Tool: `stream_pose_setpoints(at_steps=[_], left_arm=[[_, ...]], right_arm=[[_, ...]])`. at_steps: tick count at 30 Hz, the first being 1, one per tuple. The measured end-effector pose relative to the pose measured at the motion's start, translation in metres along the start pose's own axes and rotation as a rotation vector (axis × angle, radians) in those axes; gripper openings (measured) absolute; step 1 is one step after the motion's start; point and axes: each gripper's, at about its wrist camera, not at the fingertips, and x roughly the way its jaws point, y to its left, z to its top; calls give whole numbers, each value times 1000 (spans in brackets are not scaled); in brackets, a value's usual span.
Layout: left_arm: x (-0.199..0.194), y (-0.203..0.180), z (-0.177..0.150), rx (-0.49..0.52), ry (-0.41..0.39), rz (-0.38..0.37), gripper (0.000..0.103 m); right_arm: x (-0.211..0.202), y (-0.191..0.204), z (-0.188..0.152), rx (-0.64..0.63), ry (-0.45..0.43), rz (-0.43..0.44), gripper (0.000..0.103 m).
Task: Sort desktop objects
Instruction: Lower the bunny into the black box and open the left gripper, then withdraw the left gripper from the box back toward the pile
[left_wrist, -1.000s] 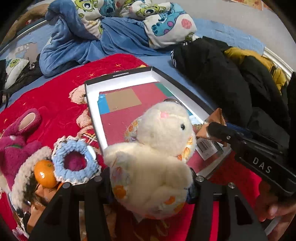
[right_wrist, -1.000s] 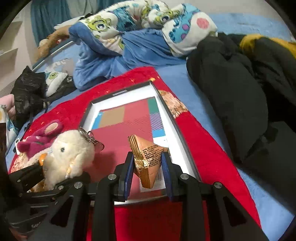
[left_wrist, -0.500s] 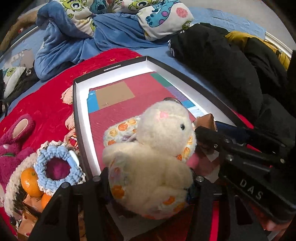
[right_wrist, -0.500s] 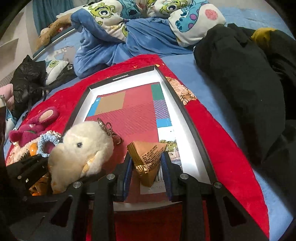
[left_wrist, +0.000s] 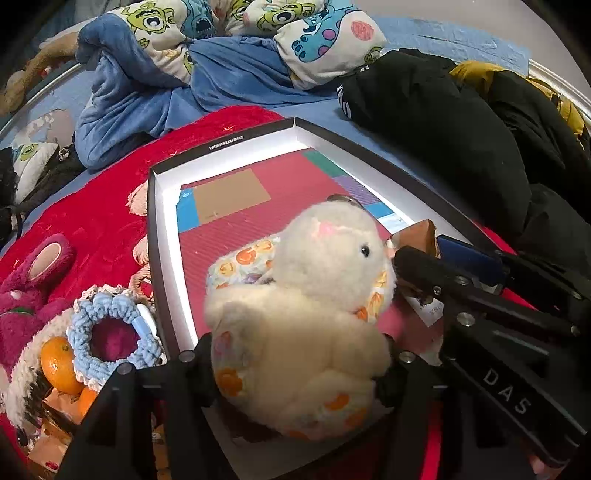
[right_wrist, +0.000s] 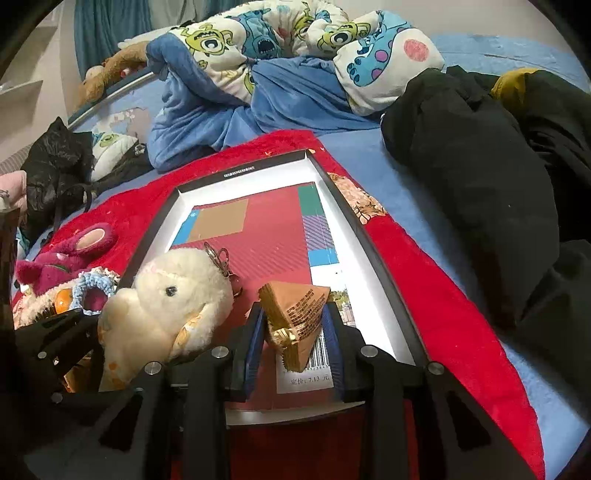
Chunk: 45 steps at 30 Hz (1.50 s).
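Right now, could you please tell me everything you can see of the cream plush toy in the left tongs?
The cream plush toy is a fluffy animal with a black bead eye, a pink patch on its head and orange-printed fabric on its ears and underside. A metal keyring clasp hangs from its head. The left tongs are shut on its body, holding it over the near end of the black-rimmed tray. Its head sits close beside the right tongs' snack packet.

A bed with a blue sheet (right_wrist: 413, 155) holds a rumpled cartoon-print quilt (right_wrist: 295, 40), dark coats (right_wrist: 480, 155) and a red blanket (right_wrist: 443, 295).
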Motion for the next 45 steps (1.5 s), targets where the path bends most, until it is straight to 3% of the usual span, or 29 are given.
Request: stream_pose_setpoints(at_steps=[3,4,5,8,10,11,14,34,45], left_arm=[[-2,0,-1,0,-19,13,70],[-4,0,-1,-4,-29,8,74],[-6,1,-2,-9,-39,0,85],[-13,-1,-2,-6,-55,-13,103],[-14,-3,-2,4,-63,-6,103],[-14,-4,-2,4,-66,-4,103],[-14,-1,-2,-4,-66,-21,103],[-41,2,-1,-9,-95,-12,103],[-93,14,0,18,-158,38,103]], right_arm=[[-2,2,1,-3,-18,-29,49],[-5,1,1,0,-31,-36,62],[-6,0,2,4,-41,-30,69],[-9,-4,1,21,-55,-18,71],[-12,-3,1,17,-64,-17,75],[-13,-1,1,11,-74,-23,89],[-19,3,2,-7,-104,-13,103],[-33,5,8,-3,-83,-61,103],[-67,28,17,-14,-134,-66,103]])
